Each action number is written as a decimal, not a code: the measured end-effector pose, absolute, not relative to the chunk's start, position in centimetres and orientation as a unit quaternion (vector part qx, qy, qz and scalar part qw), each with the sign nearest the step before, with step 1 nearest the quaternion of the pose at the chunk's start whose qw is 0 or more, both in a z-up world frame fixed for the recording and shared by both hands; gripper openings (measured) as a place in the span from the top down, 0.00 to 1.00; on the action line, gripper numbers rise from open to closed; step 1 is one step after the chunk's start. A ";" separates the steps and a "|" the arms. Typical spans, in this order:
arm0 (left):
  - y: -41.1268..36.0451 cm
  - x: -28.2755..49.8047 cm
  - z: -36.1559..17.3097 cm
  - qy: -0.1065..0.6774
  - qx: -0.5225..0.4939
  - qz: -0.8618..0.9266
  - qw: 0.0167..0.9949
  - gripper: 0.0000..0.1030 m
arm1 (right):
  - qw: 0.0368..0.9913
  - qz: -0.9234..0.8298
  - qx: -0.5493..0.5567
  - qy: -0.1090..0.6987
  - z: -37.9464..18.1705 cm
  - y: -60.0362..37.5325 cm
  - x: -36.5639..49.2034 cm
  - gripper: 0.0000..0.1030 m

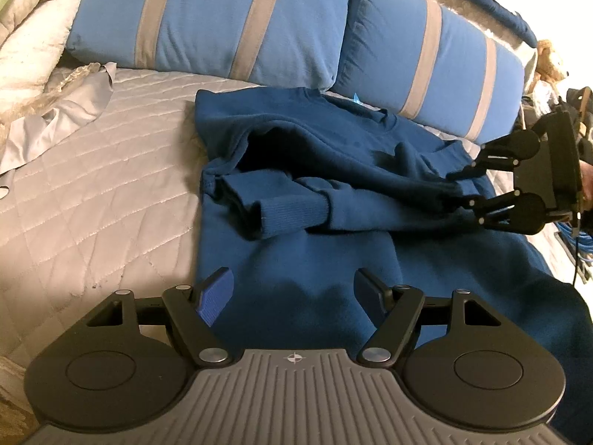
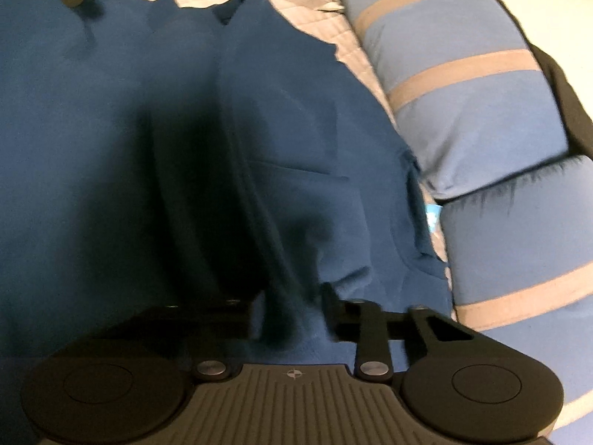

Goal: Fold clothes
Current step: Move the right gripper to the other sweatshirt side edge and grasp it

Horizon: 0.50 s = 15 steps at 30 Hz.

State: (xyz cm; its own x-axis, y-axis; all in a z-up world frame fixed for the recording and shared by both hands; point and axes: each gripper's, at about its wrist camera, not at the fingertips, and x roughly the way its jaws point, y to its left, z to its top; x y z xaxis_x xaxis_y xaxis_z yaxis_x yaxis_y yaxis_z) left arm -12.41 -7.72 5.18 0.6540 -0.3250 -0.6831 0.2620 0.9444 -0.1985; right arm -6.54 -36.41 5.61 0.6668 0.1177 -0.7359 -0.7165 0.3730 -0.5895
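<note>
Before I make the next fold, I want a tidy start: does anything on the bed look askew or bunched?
Yes. The blue sweatshirt is not flat: its sleeve lies crumpled across the chest, and the fabric above it humps up into a dark hollow. At the garment's right edge, cloth bunches between the right gripper fingers. The left gripper hangs open above the hem.

I am seeing two blue pillows (image 1: pixel 207 22) lying along a quilted bedspread (image 1: pixel 92 170); a pale blanket (image 1: pixel 33 26) is sitting bunched beside them.
</note>
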 end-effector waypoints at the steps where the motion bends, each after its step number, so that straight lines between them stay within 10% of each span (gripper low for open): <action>1: -7.7 -12.4 5.2 0.383 -0.040 -0.161 0.909 0.31 | 0.768 0.271 -0.494 0.304 5.7 -36.4 -6.6 0.77; 10: -8.0 -12.3 5.1 0.385 -0.029 -0.158 0.909 0.31 | 0.776 0.280 -0.473 0.309 8.1 -36.9 -8.4 0.88; 15: -8.2 -12.5 5.1 0.382 -0.023 -0.159 0.910 0.31 | 0.769 0.278 -0.487 0.308 7.0 -37.0 -8.3 0.68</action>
